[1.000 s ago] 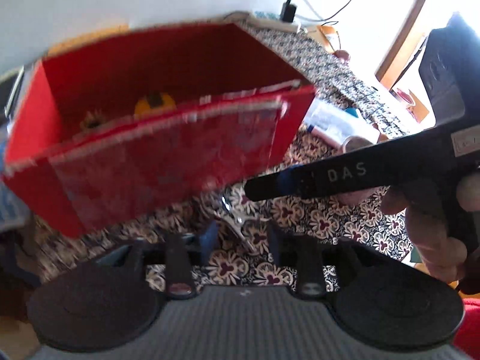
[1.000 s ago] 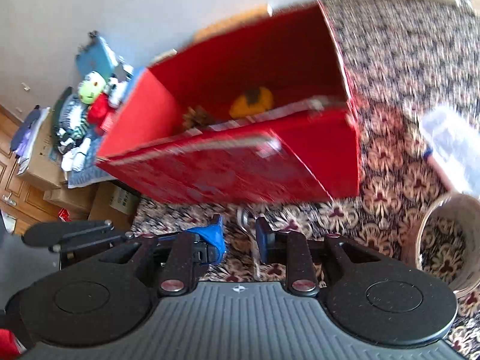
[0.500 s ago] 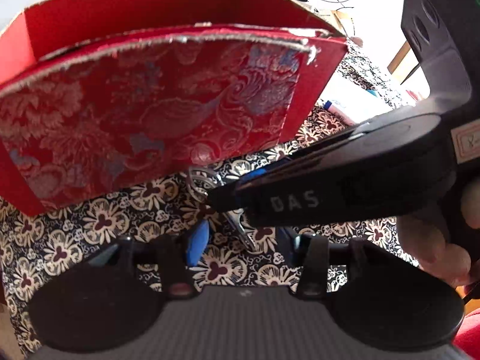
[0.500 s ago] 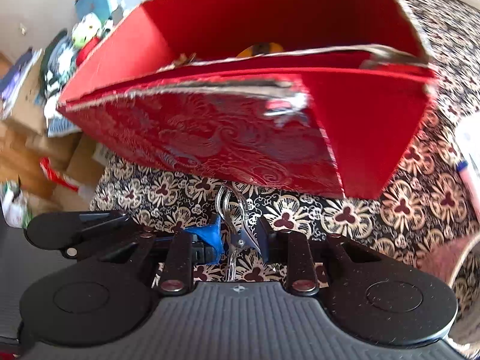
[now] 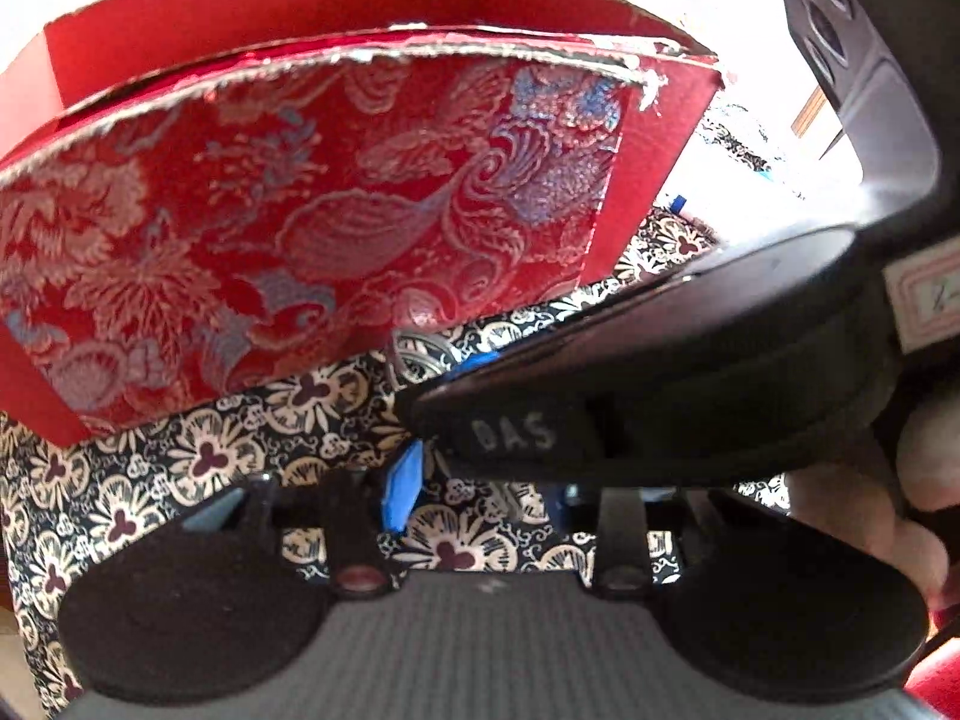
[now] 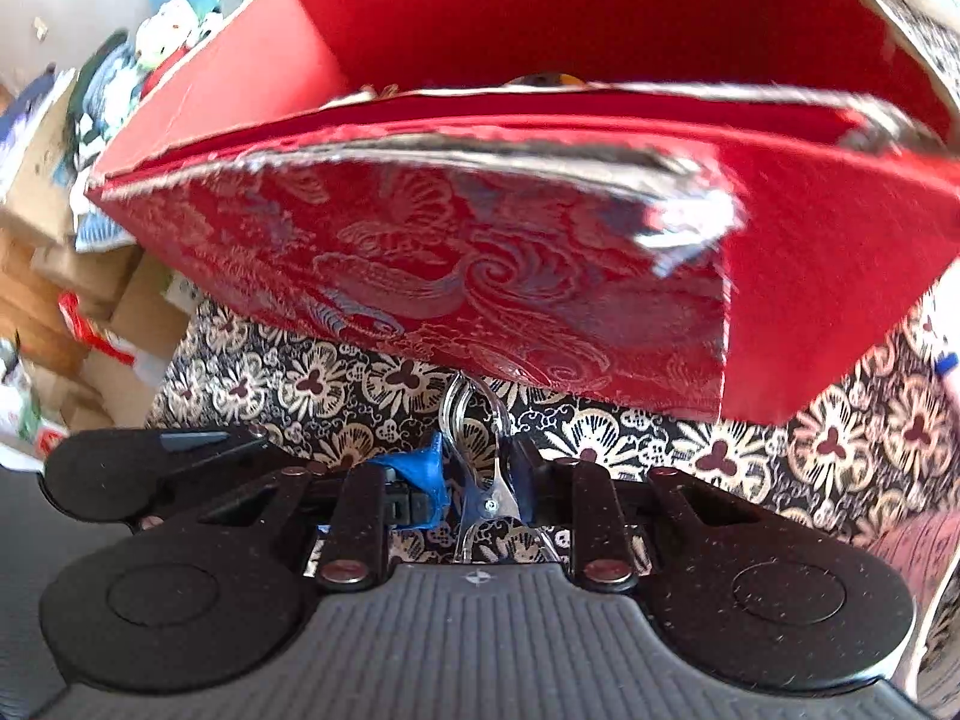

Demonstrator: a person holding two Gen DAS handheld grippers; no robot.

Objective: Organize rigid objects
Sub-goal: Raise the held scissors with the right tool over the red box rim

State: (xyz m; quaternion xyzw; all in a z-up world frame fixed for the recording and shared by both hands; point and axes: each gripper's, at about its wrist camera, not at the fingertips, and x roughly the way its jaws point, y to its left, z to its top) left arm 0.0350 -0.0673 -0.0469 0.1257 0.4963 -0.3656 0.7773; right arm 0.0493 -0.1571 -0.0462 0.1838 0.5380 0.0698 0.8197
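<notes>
Right gripper [image 6: 477,480] sits low over the flowered cloth [image 6: 312,384], and its two fingers are pressed against a clear plastic clip [image 6: 480,456] with a metal spring, so they hold it between them. The clip's looped handles point forward and almost touch the bottom edge of the red box [image 6: 480,276]. The clip lies on or just above the cloth; I cannot tell which.

From the right wrist view, the open top of the box shows a small part of a yellow object [image 6: 543,79] behind the near wall. On the left side of this view, cardboard boxes [image 6: 90,300] and soft toys [image 6: 162,30] are beyond the table edge.

From the left wrist view, the inside of the box is hidden; only its brocade front [image 5: 312,222] and red rim are visible. The black body of the right gripper [image 5: 690,372] crosses the picture from the right, with a hand [image 5: 888,510] around its handle. It covers the right finger of the left gripper [image 5: 474,492]. One blue fingertip [image 5: 402,492] shows, and the gap beside it looks wide and empty, so the left fingers seem to stand apart. A metal loop of the clip [image 5: 420,354] shows just under the box.
</notes>
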